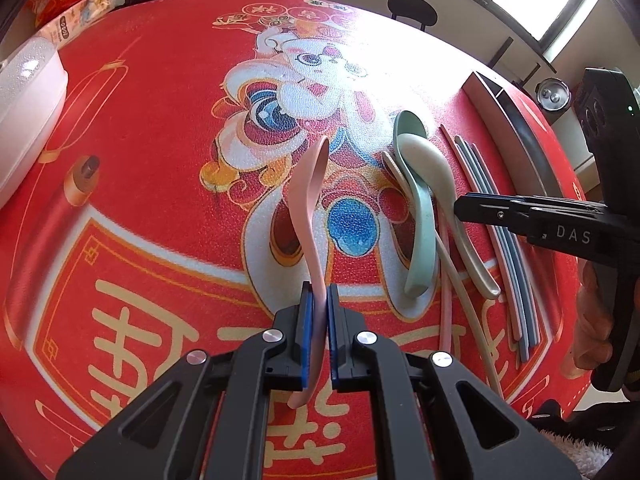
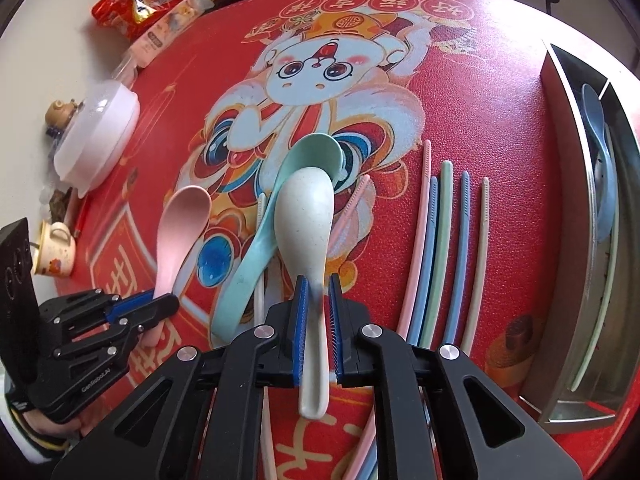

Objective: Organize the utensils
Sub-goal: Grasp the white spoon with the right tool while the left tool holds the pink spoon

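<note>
My left gripper (image 1: pixel 319 300) is shut on the handle of a pink spoon (image 1: pixel 308 192), held on edge above the red mat; it also shows in the right wrist view (image 2: pixel 180 224). My right gripper (image 2: pixel 318 288) straddles the handle of a white spoon (image 2: pixel 306 216), its pads close beside the handle. The white spoon lies across a green spoon (image 2: pixel 256 256). Several coloured chopsticks (image 2: pixel 440 248) lie to the right of the spoons. A steel utensil tray (image 2: pixel 580 216) at the far right holds a blue spoon (image 2: pixel 600 152).
A white lidded bowl (image 2: pixel 100 132), a small cup (image 2: pixel 56 246), a teapot figure (image 2: pixel 60 114) and snack packets (image 2: pixel 144 4) stand along the left edge. A black stool (image 1: pixel 412 6) stands beyond the table.
</note>
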{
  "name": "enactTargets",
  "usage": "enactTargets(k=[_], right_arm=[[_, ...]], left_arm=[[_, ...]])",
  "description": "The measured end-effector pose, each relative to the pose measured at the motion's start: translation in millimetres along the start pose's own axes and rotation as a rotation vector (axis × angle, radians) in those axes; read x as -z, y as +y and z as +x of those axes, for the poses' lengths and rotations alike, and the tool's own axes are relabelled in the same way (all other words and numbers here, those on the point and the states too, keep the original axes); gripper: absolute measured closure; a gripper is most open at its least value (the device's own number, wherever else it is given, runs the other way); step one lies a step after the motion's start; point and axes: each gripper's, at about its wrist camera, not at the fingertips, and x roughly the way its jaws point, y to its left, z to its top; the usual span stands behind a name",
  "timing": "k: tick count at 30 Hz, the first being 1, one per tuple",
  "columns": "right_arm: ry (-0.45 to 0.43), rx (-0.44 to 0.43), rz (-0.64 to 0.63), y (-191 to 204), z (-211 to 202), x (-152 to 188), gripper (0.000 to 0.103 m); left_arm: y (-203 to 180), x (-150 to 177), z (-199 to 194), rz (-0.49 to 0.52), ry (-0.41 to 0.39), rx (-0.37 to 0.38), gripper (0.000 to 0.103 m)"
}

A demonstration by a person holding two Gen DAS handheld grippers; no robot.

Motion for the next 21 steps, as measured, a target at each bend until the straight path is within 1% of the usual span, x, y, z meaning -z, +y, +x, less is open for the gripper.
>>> enactTargets(k=[2,8,9,12,17,21], right_arm=[[-0.001,-0.018,0.008,-0.8,0.3,-0.2,0.091],[-0.003,-0.028,0.009,-1.7,1.3,-2.4,0.090],[-0.004,-0.030,0.010,-2.2,1.6,-3.2,0.088],[0.000,-0.043,0.019,-4.2,4.2,-4.9,0.079],[0.013,-0.060,0.026,-4.0,11.1,-5.8,0.078],[0.004,-0.065,0.022,-3.0,14.5,-10.2,0.078]], left_arm=[[0.3,-0.3,0.0,-0.006,0.000,0.006,0.096],[1.7,-0.1,0.1,-0.012,-0.003,0.014,0.096],[1.9,-0.1,0.0,-0.013,-0.003,0.014,0.096],[1.8,0.1,0.0,-0.013,-0.003,0.015,0.096],[2.0,0.5,-0.3,-0.015,-0.004,0.016,0.096],[1.4,0.6,-0.4,-0.014,-0.005,0.016,0.096]])
